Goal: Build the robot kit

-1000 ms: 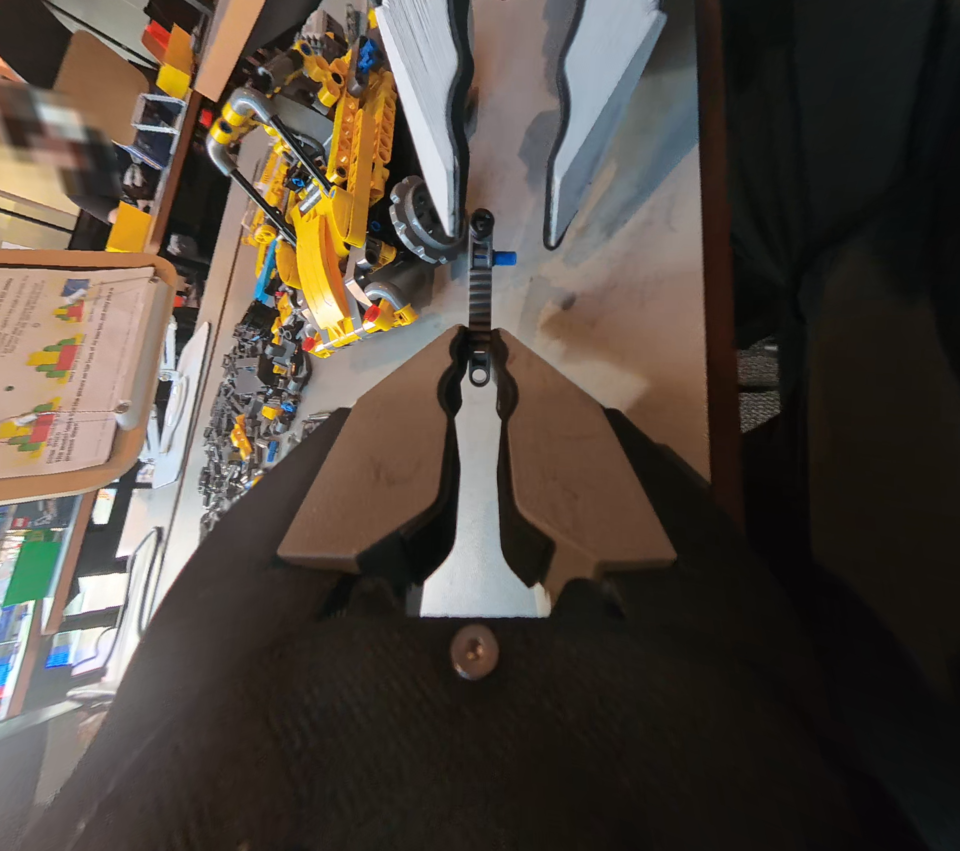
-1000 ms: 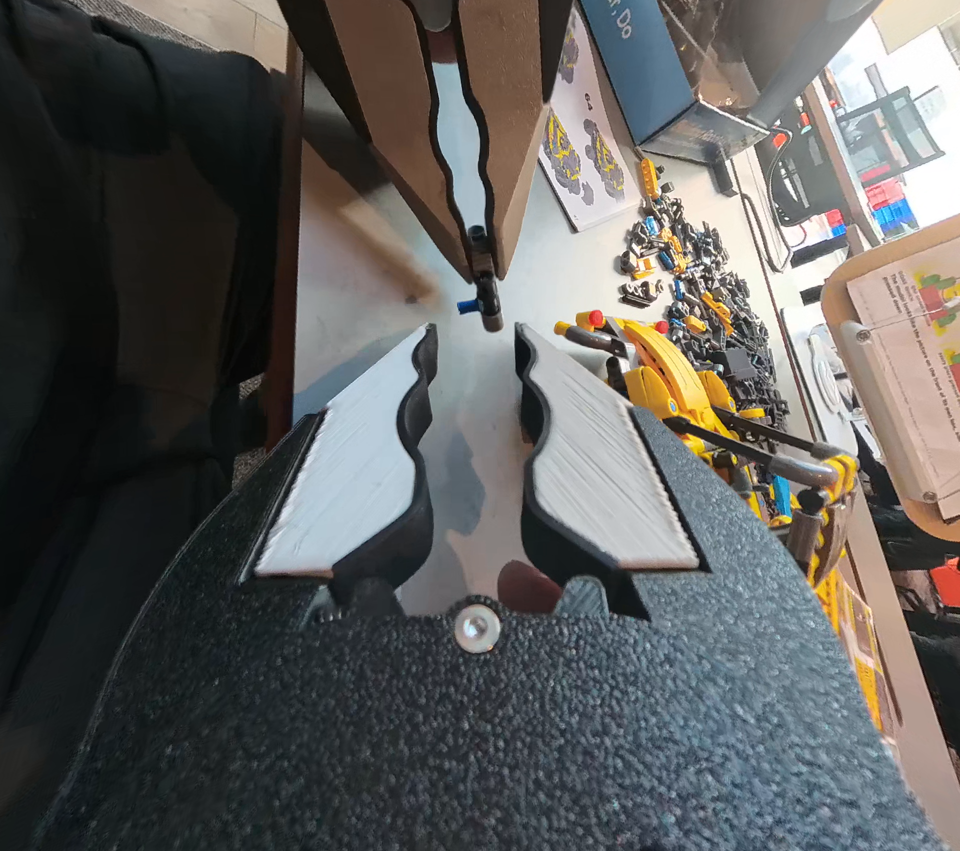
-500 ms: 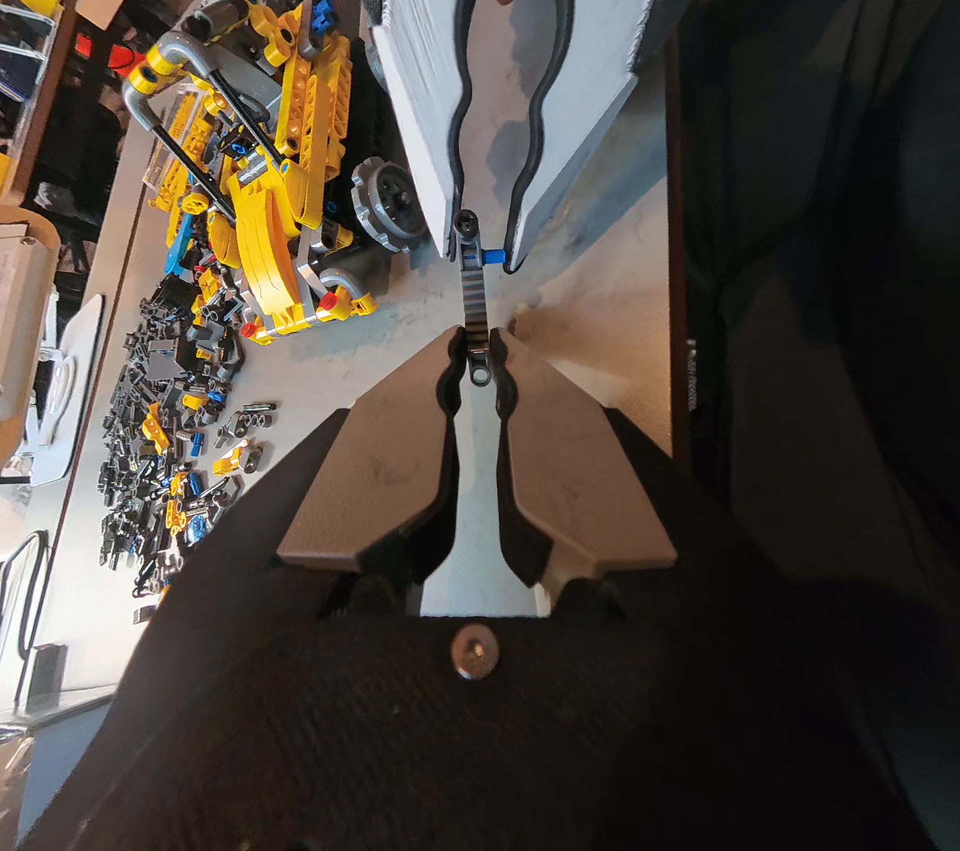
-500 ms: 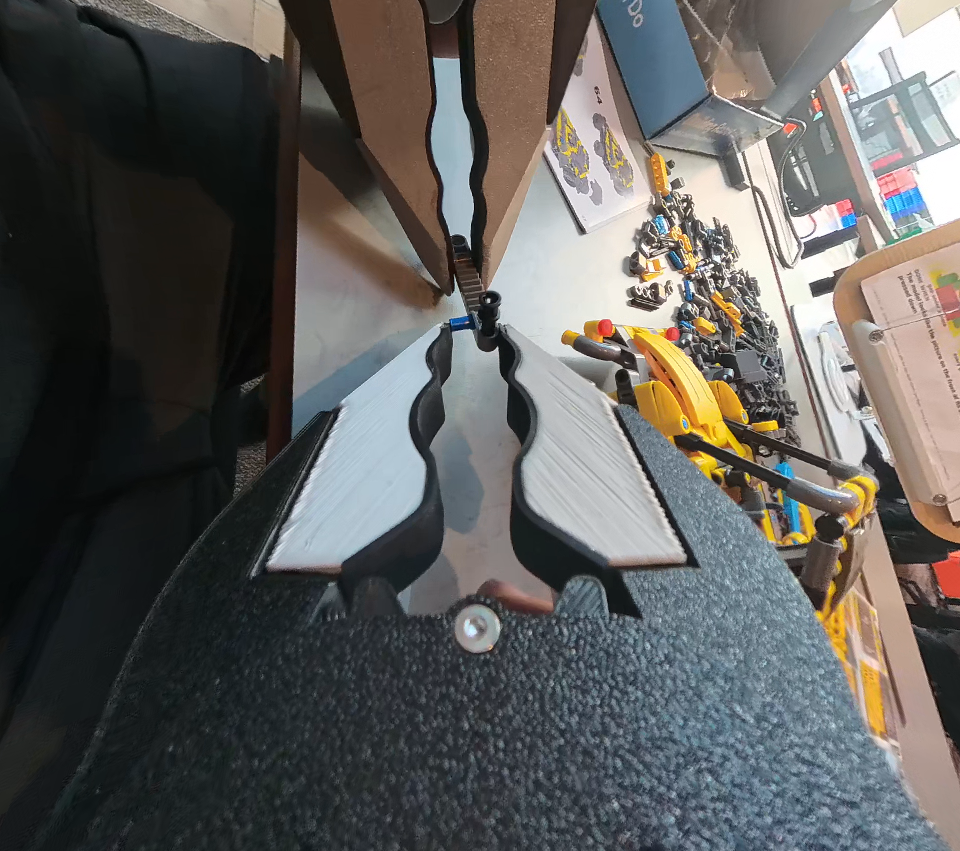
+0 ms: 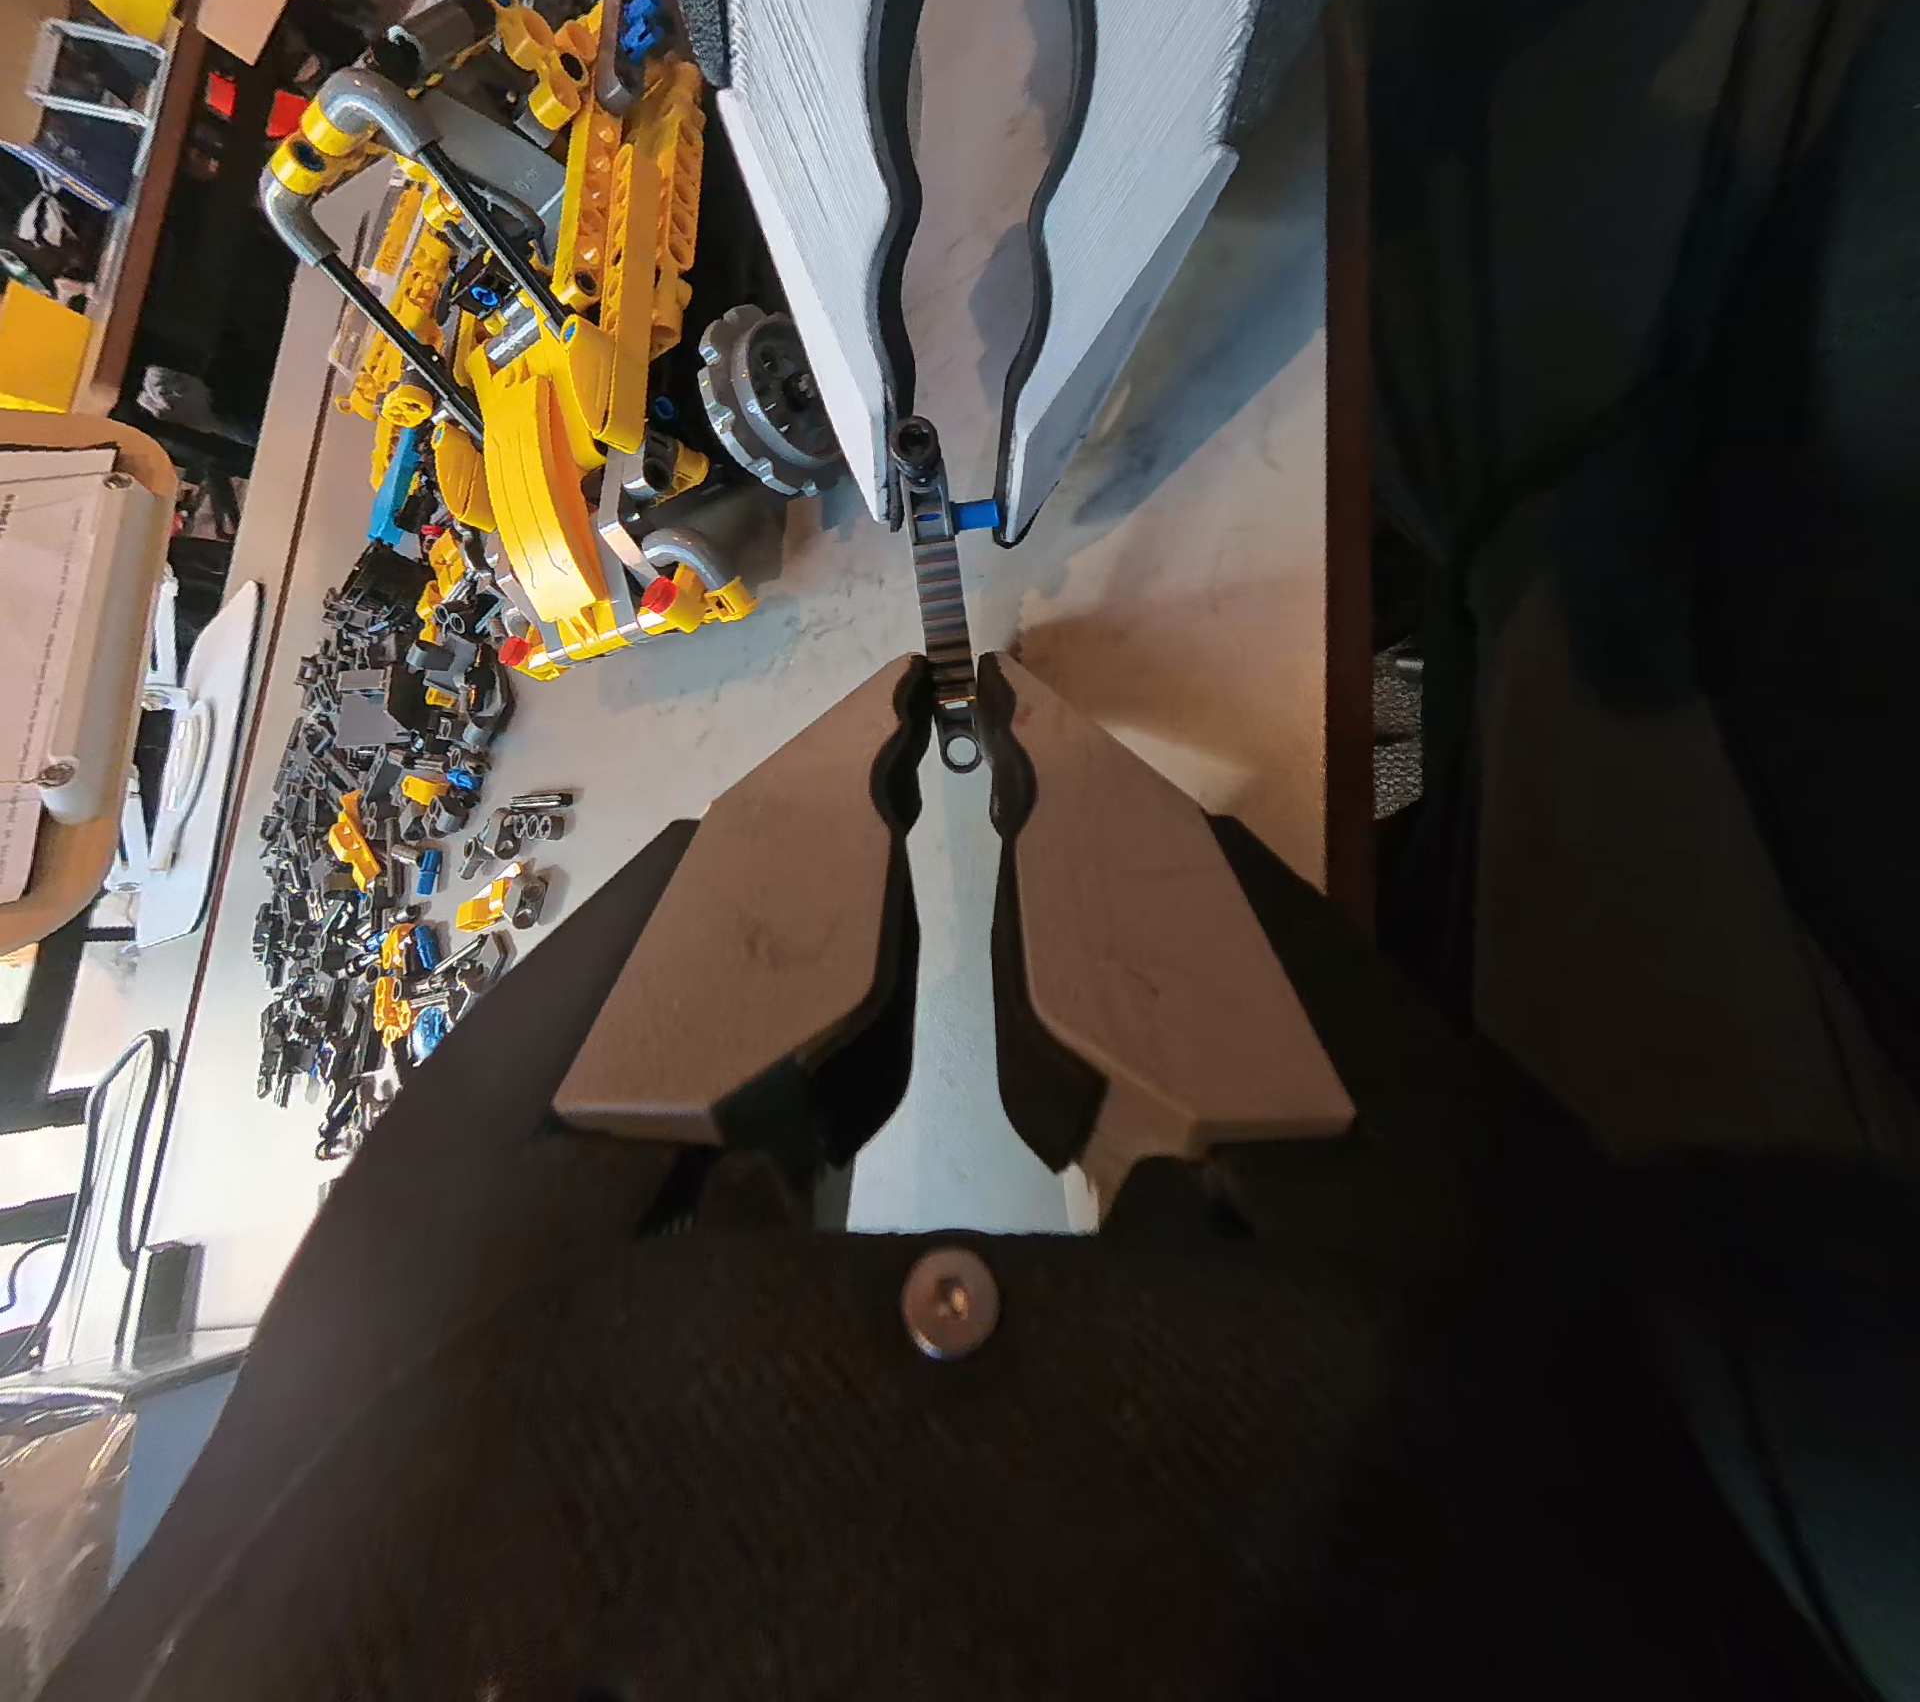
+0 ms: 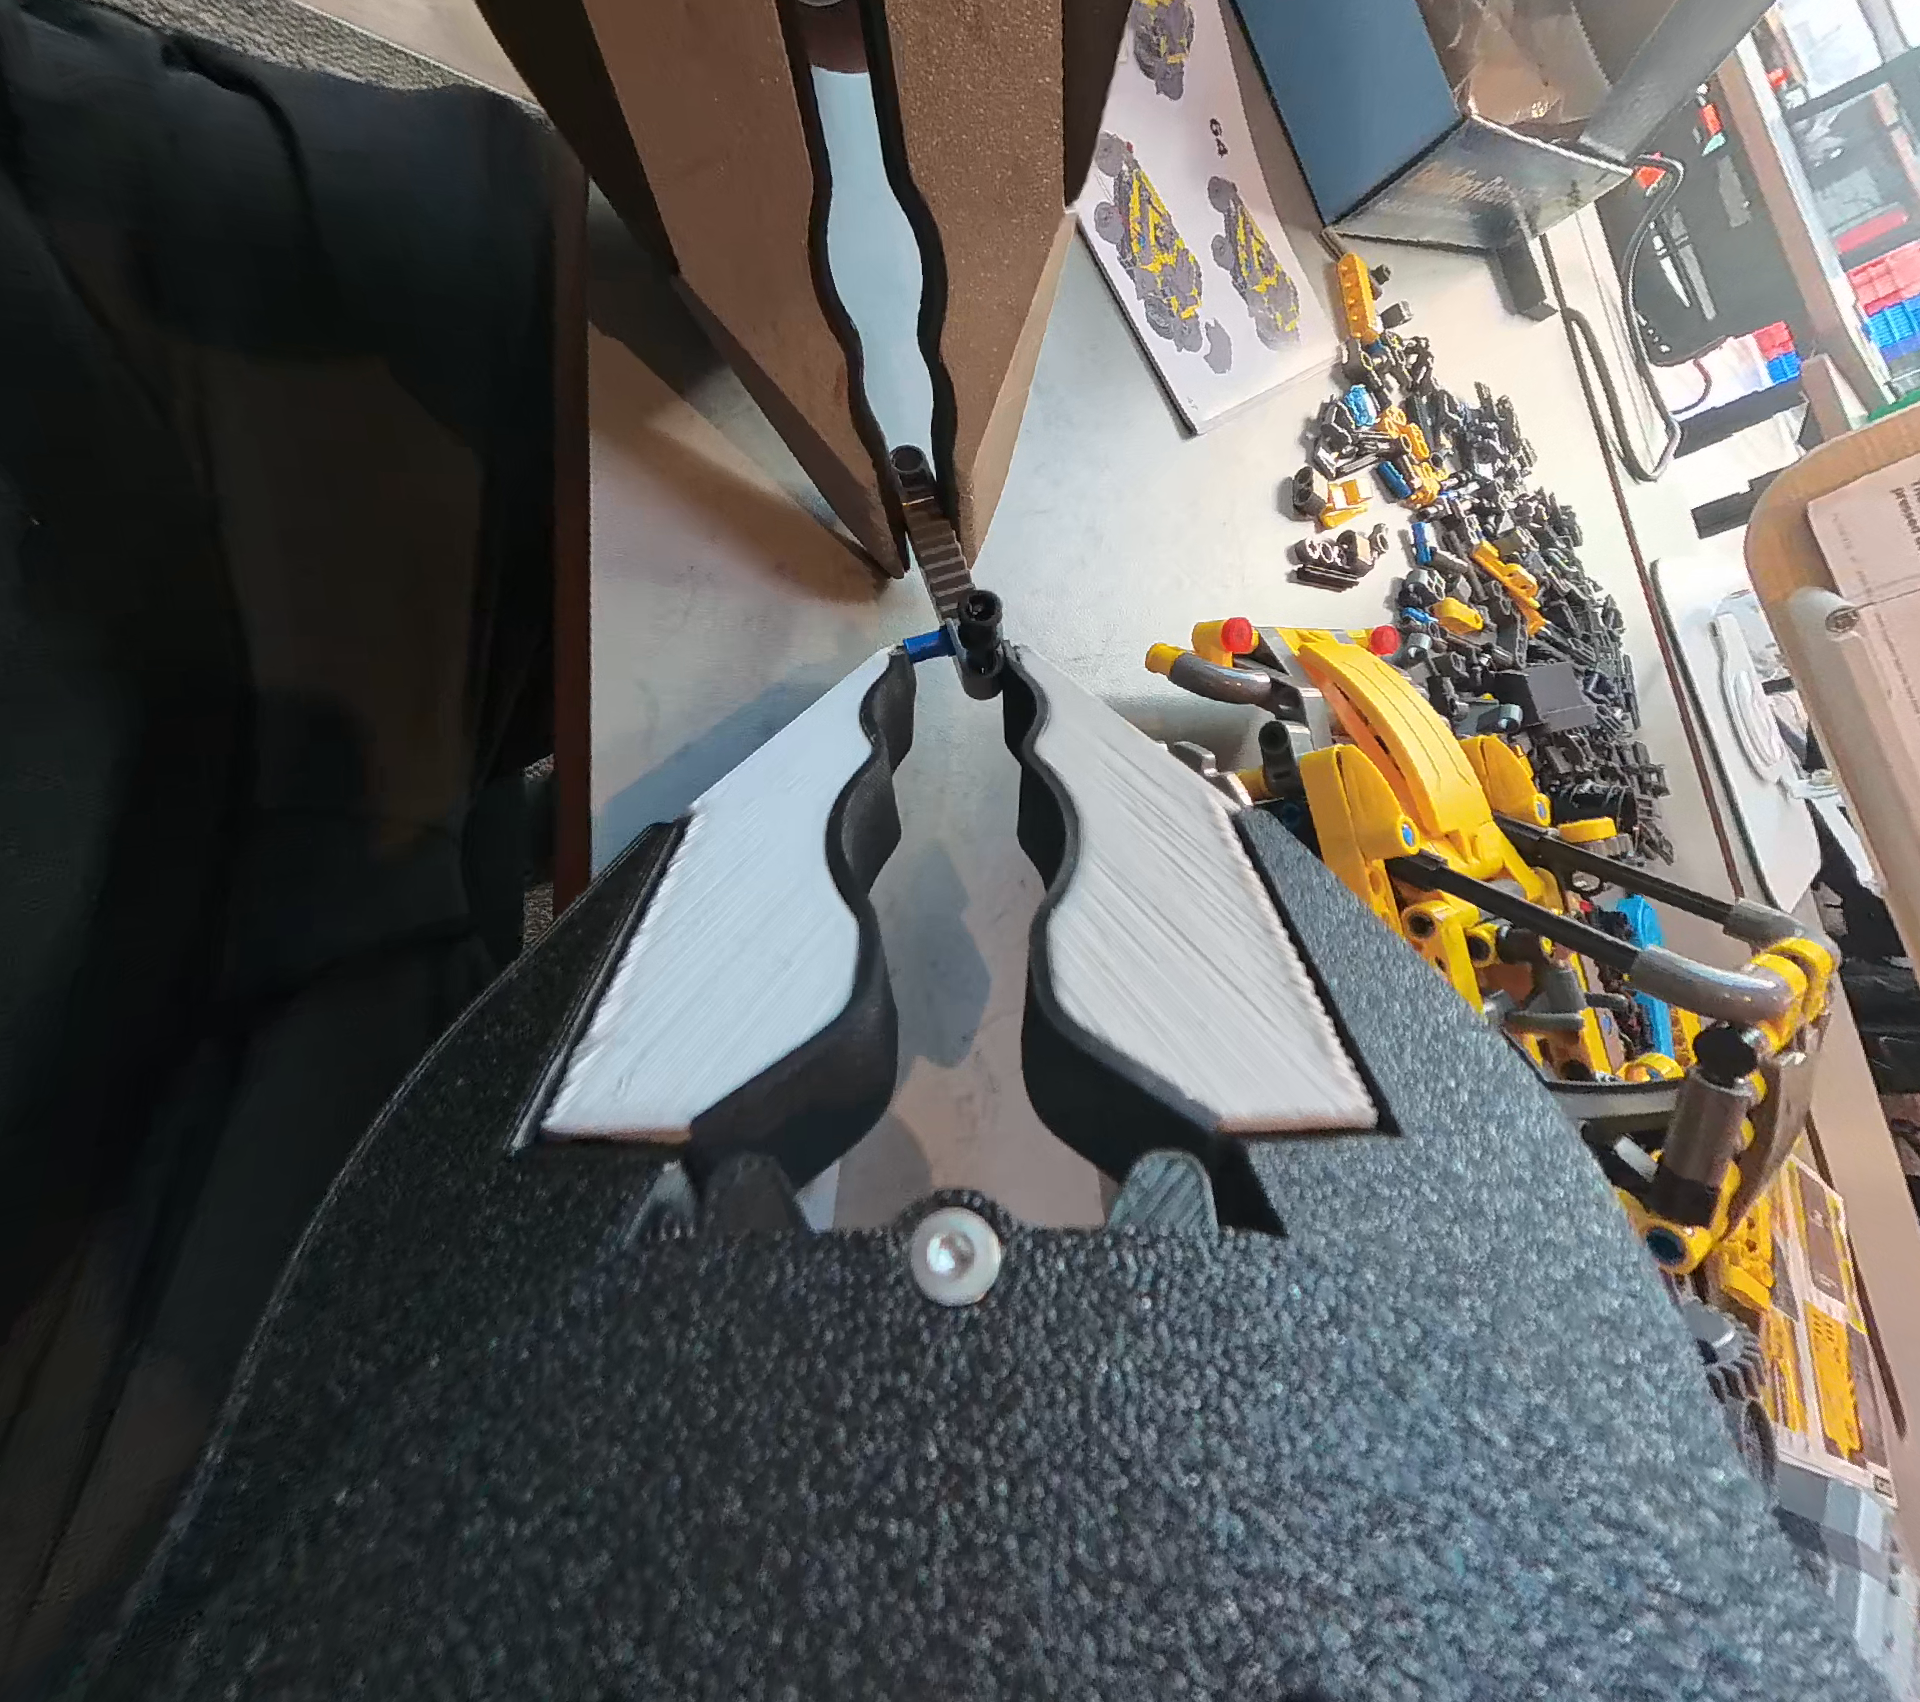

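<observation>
A grey table (image 5: 1143, 572) is seen beneath a yellow brick vehicle (image 5: 540, 447). The left gripper (image 5: 954, 696) is clamped on a toothed rack piece (image 5: 943, 603); the right gripper (image 6: 951, 676) is narrowly parted around its blue pin (image 6: 925, 642) and black connector (image 6: 979, 634). Squeezing off-centre could likely twist the rack loose.

The left gripper (image 5: 951, 676) had tan, wedge-shaped fingers with wavy black pads. The right gripper (image 6: 956, 665) wore ridged white ones (both on textured black bodies, each with one silver screw).
</observation>
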{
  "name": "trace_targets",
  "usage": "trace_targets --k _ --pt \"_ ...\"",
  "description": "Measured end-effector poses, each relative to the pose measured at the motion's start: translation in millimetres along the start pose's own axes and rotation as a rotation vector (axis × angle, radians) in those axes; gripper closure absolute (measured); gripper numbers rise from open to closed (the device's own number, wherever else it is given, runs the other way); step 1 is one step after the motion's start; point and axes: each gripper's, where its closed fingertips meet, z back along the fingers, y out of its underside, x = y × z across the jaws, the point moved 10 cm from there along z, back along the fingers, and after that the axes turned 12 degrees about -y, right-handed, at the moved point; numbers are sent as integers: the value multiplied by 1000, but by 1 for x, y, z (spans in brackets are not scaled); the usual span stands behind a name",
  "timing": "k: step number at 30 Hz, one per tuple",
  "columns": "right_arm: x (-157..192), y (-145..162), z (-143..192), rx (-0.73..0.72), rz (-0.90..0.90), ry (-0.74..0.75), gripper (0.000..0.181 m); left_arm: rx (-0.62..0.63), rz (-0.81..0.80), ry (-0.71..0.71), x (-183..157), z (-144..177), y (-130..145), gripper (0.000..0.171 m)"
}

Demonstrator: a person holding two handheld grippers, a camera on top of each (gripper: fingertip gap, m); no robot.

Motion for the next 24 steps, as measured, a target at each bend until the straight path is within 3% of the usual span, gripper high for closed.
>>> trace_targets --k 10,19,24 --pt "-4 2 3 -26 -13 34 162 2 -119 -186 -4 -6 1 165" --pt "-27 4 26 -301 -479 -148 136 -10 -254 -398 0 -2 4 166" --pt "-33 2 27 -408 -615 -212 135 -38 -319 -449 -2 -2 3 166"
